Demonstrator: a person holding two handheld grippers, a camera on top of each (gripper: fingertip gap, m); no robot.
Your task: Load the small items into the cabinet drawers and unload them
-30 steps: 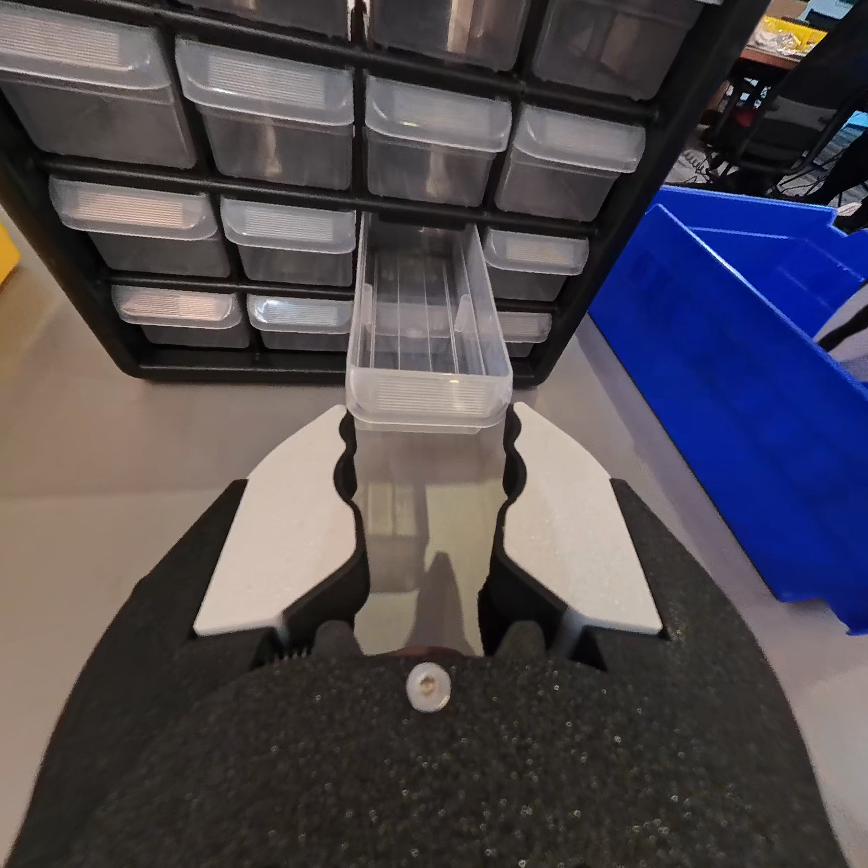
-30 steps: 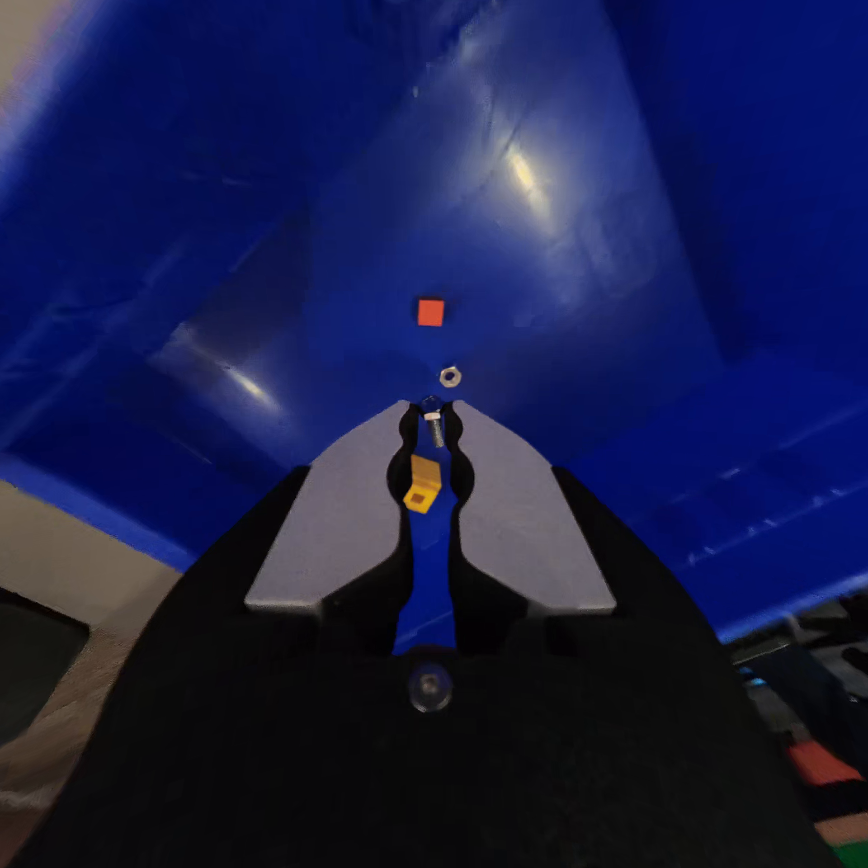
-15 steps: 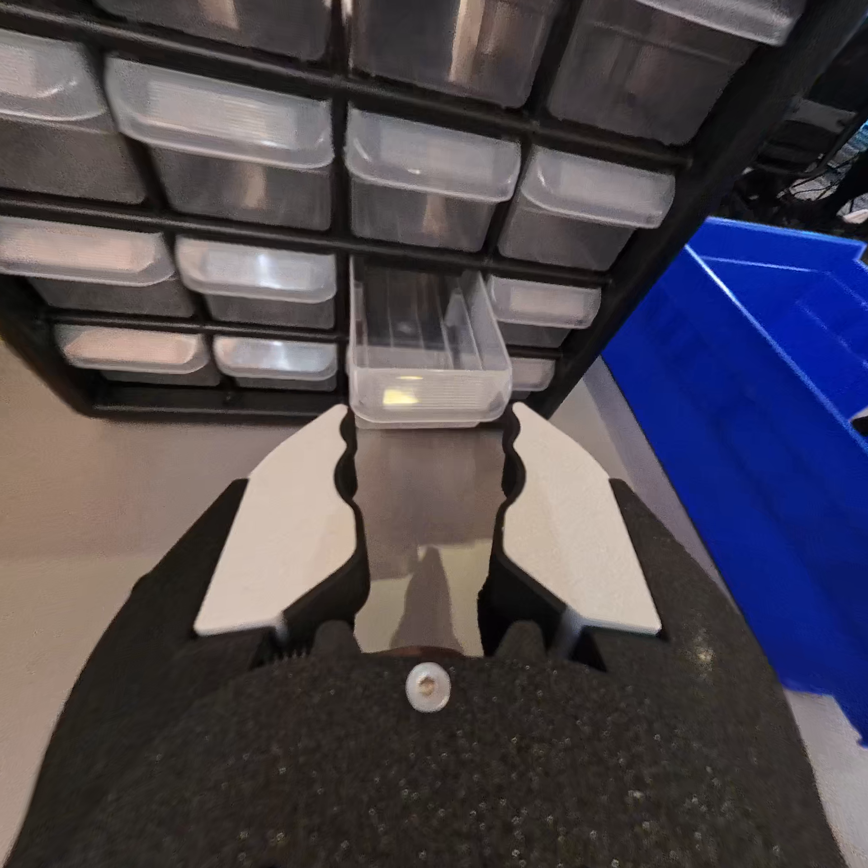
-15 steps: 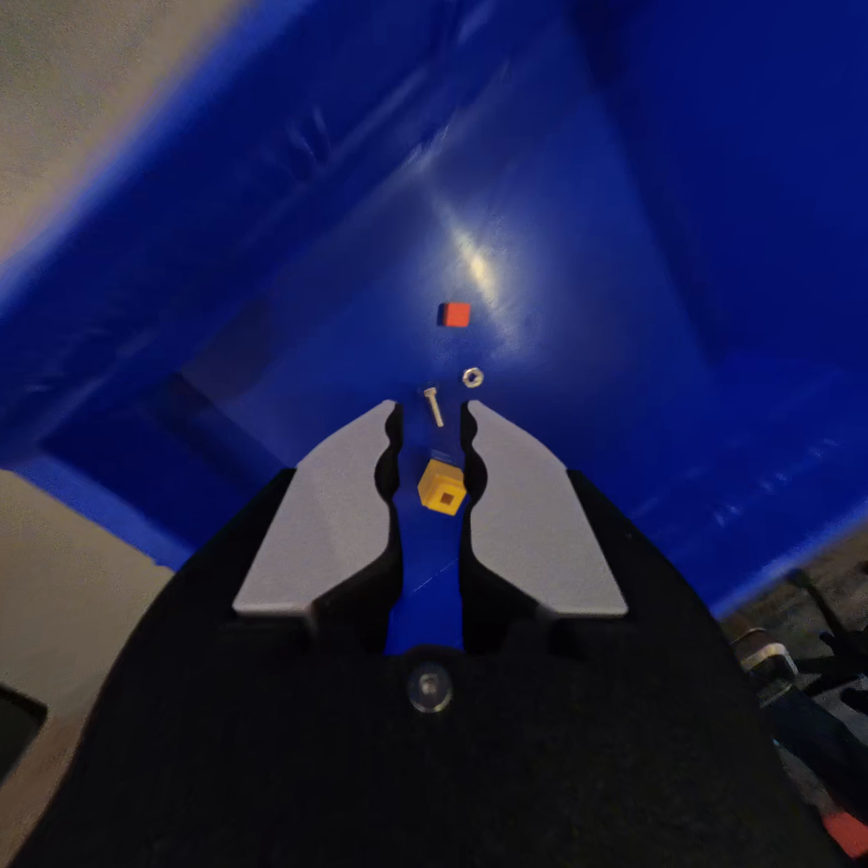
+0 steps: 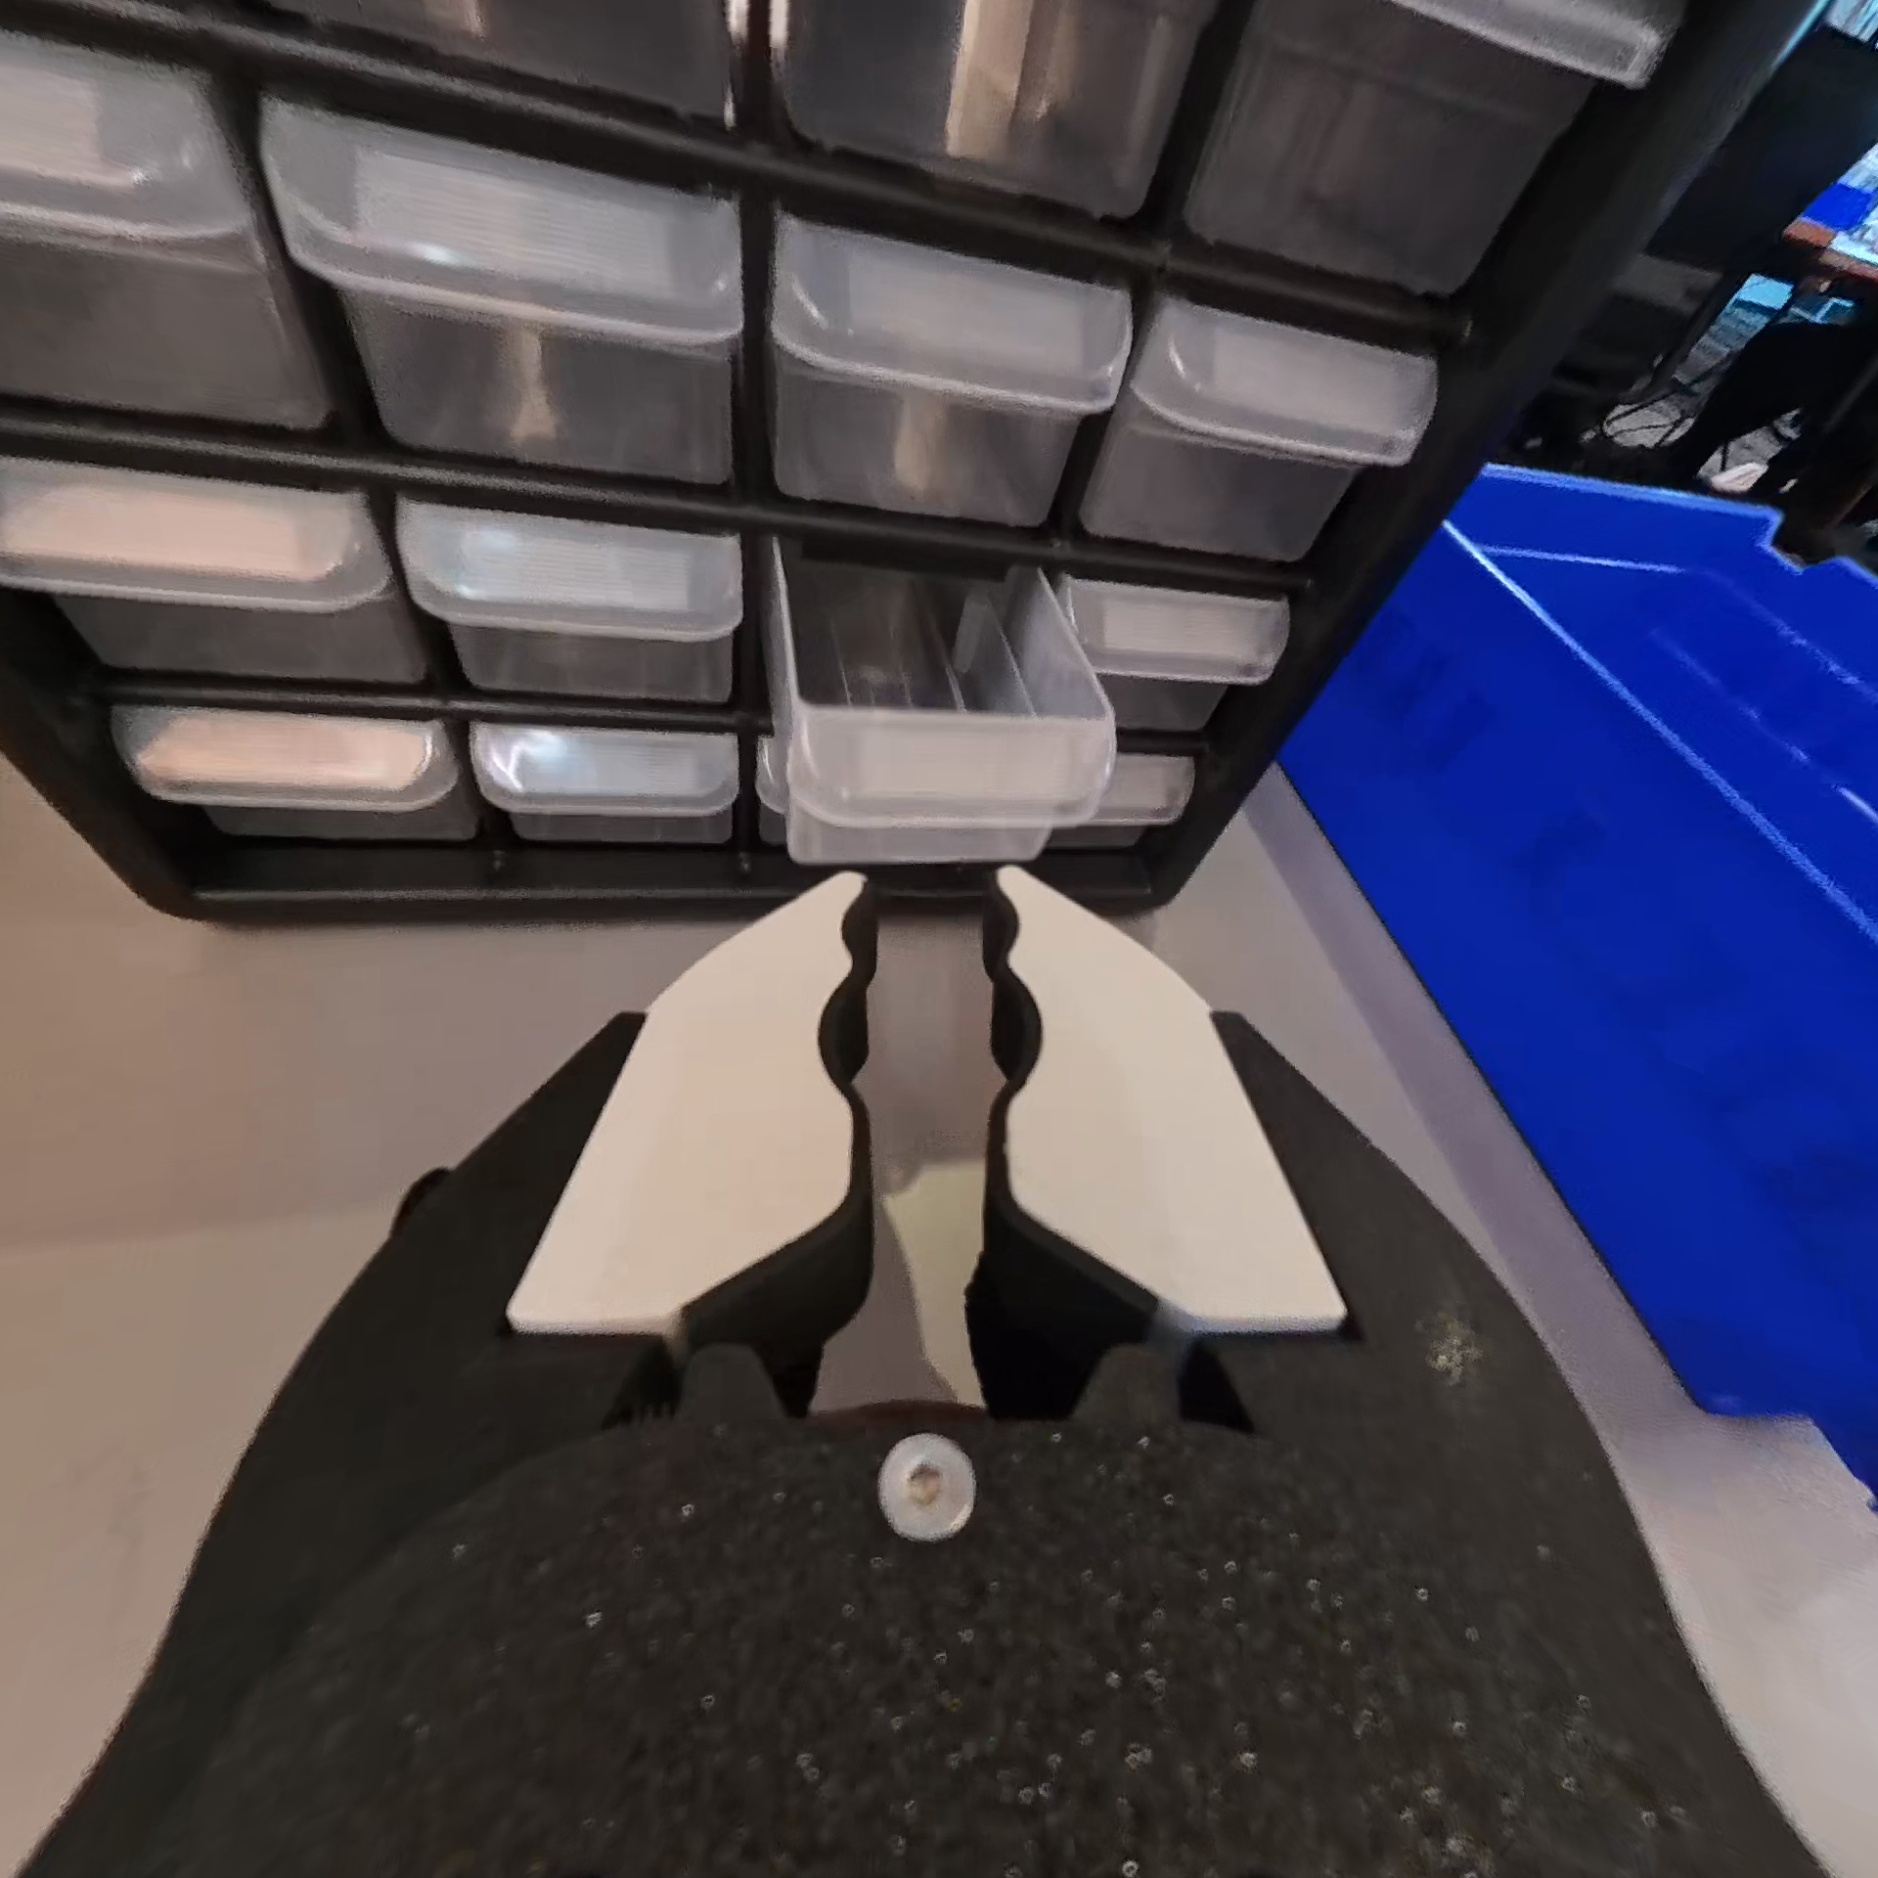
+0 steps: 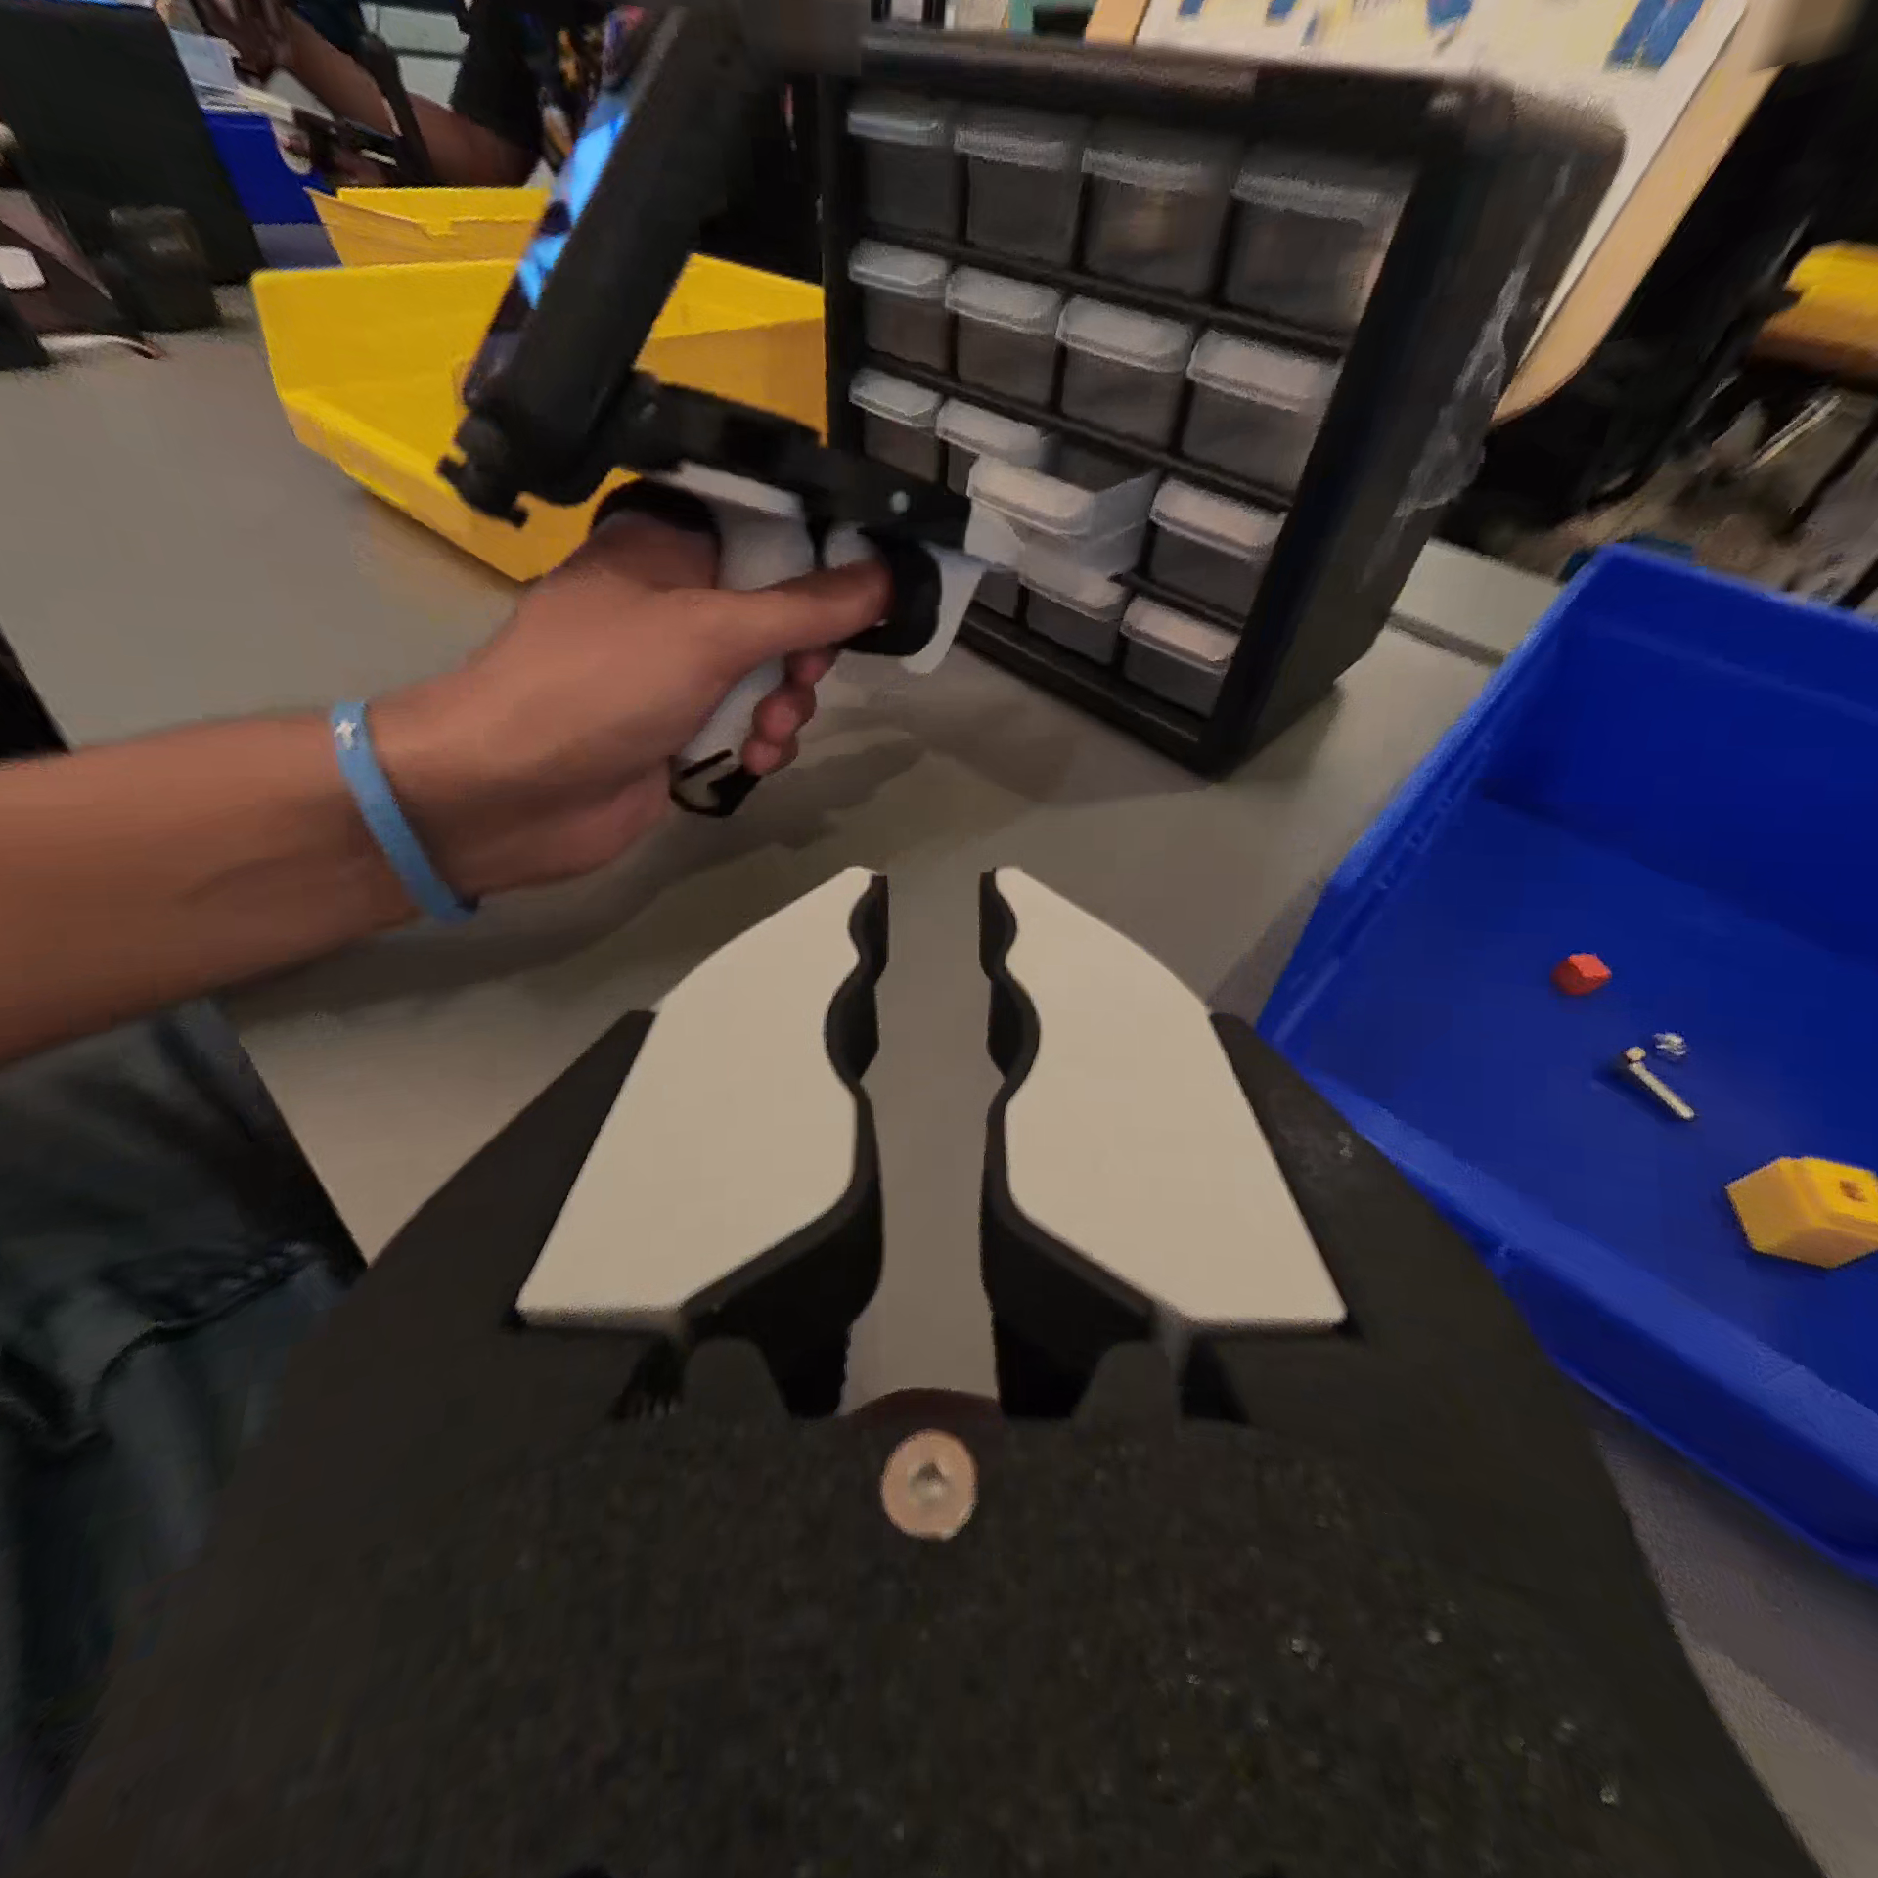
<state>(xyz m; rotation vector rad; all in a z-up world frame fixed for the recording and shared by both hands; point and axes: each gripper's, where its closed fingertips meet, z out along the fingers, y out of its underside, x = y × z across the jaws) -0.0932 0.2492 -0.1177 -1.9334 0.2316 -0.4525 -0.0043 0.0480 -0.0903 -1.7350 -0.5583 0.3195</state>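
Light, stiff clear drawer point(image 5: 950, 757), half out at 12 o'clock of the left gripper point(image 5: 927, 886), best pushed at its front lip; both grippers' jaws parted, empty, right gripper point(image 6: 933, 882).

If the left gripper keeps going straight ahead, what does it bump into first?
Most likely the front of the clear plastic drawer that sticks out of the black cabinet. The left gripper points right at it, fingertips just short of it, slightly parted.

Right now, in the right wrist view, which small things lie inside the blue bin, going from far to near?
Red cube → nut → bolt → yellow block, all on the floor of the blue bin.
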